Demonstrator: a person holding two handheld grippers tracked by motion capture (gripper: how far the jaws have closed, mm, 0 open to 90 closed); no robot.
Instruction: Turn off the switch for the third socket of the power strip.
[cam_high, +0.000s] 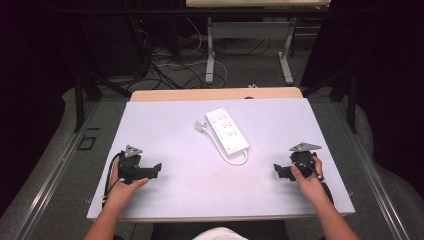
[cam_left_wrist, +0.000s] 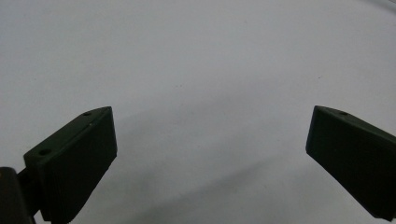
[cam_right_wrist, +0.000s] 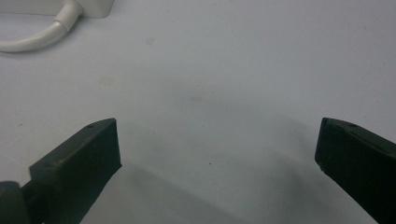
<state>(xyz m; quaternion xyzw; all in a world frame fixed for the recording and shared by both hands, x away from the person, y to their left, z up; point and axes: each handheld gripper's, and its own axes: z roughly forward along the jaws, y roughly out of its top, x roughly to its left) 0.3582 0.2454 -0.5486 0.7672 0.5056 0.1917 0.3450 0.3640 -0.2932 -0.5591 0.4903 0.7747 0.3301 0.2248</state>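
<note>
Both my grippers rest low on the table (cam_high: 150, 130), one at each near corner, jaws pointing inward toward the middle, probably a ready pose with the work left in between. My left gripper (cam_high: 156, 170) has its jaws spread wide with nothing between them; in the left gripper view it (cam_left_wrist: 210, 140) looks down on bare matte sheet. My right gripper (cam_high: 278, 171) is likewise wide apart and empty, and the right gripper view (cam_right_wrist: 217, 149) confirms it, jaws flanking plain surface with a few faint stains. The thing to handle is the power strip (cam_high: 227, 130), lying flat and at a slant in the middle of the table, well apart from both grippers, a bit nearer my right one. It is a long white hard-plastic block with rounded corners and rows of sockets facing up. Its white cord (cam_high: 240, 161) loops out of the near end, thick and rubbery, glossy in the right gripper view (cam_right_wrist: 42, 37); the white plug (cam_high: 201, 125) sits just beside the strip's far left side. The table cover is a smooth pale grey-lilac sheet over a wood top. Jaw pads are black, blocky, flat-faced, with small screw holes. My guess is the plug goes into a socket, so the smooth strip may slide unless one gripper pins it.
</note>
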